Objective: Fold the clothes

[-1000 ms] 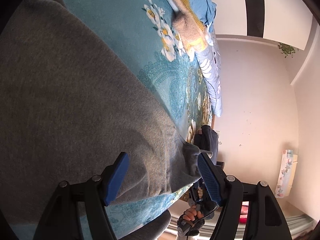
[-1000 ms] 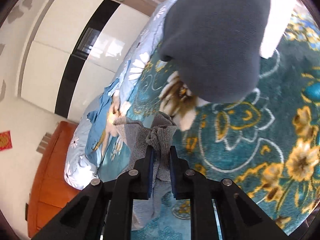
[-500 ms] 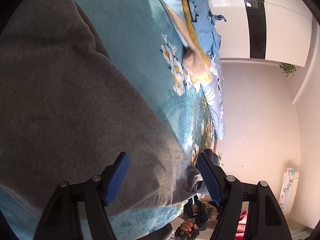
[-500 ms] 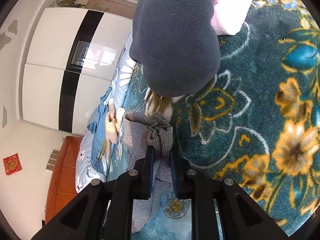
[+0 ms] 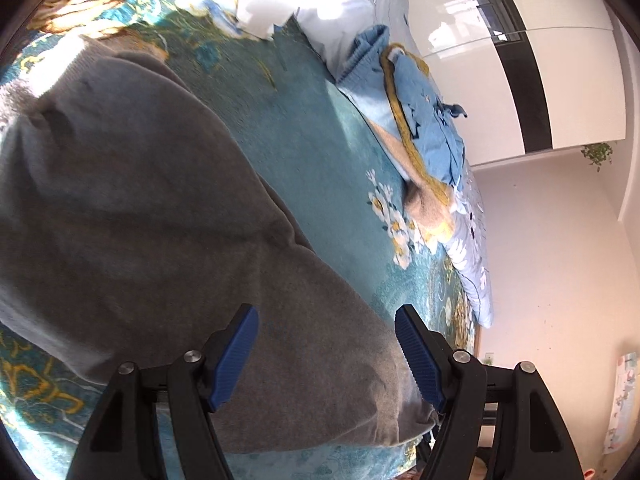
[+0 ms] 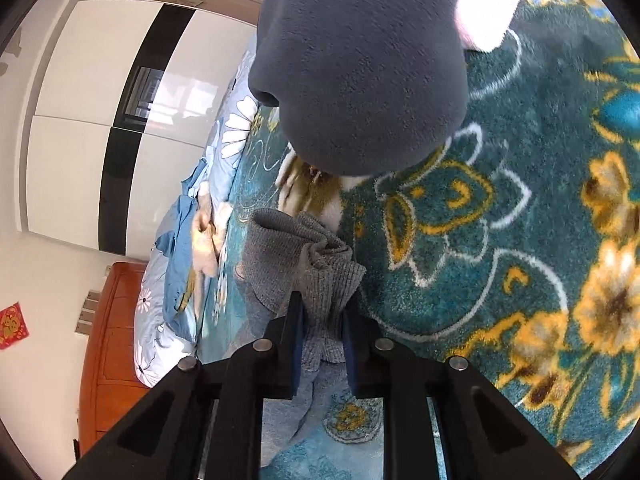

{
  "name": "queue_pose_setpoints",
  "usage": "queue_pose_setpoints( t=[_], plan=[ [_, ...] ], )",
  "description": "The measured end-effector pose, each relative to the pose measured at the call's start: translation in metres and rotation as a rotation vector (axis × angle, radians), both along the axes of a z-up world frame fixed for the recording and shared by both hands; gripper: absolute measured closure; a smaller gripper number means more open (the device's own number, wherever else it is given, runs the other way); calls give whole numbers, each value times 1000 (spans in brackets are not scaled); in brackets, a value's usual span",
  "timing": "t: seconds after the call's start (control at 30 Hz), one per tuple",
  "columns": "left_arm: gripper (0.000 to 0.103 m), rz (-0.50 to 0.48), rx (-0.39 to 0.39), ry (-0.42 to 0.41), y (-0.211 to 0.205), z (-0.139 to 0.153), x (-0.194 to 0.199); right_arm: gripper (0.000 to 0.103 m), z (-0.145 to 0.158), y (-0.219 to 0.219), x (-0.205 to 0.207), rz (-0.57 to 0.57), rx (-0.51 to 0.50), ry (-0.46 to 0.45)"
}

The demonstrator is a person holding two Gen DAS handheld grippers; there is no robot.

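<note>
The right gripper (image 6: pixel 322 316) is pinching a ribbed corner of the grey sweater (image 5: pixel 132 216) lying on the teal blanket (image 5: pixel 316 152), while the left gripper (image 5: pixel 326 344) is hovering spread-fingered over the sweater's near edge.

Left tool (image 5: pixel 326 350) farther over sweater (image 5: pixel 132 208).

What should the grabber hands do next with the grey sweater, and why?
Probably the left gripper should close on the grey sweater lying between its open fingers. The right gripper already pinches a ribbed edge of the grey sweater, so only one side is held. With both sides gripped, the sweater could be lifted and folded over on the teal flowered blanket.
</note>
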State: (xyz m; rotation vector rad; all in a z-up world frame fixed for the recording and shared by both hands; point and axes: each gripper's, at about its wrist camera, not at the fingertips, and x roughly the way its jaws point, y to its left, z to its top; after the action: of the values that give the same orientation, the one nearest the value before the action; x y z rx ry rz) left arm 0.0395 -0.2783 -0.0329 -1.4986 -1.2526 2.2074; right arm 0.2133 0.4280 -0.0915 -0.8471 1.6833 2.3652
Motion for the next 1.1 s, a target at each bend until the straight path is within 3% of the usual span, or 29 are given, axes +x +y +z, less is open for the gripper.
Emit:
queue_pose_setpoints(
  t=[0.17, 0.33, 0.47, 0.57, 0.63, 0.73, 0.8, 0.9, 0.97, 1.1],
  plan=[
    [29, 53, -57, 17, -37, 12, 11, 88, 26, 18, -1, -32, 55, 28],
    [28, 83, -114, 4, -65, 7, 19, 88, 12, 17, -6, -7, 71, -61],
    [28, 112, -247, -33, -86, -7, 14, 88, 6, 19, -1, -10, 59, -83],
    [29, 128, -201, -96, -105, -34, 9, 87, 9, 19, -5, 9, 86, -104],
    [29, 122, -155, -56, -107, -29, 12, 87, 12, 19, -6, 21, 101, -115],
    [29, 77, -177, 45, -102, -3, 12, 87, 15, 19, -5, 32, 98, -111],
    [28, 64, -201, 68, -102, 8, 0, 87, 14, 18, -6, 37, 99, -118],
    [28, 60, -192, 55, -109, 6, -27, 87, 12, 16, -10, 38, 97, -124],
    [28, 73, -216, 3, -115, -8, -43, 87, 13, 17, -7, 34, 95, -122],
    [29, 47, -155, 10, -97, -7, -30, 87, 11, 18, -2, 32, 90, -126]
  ],
)
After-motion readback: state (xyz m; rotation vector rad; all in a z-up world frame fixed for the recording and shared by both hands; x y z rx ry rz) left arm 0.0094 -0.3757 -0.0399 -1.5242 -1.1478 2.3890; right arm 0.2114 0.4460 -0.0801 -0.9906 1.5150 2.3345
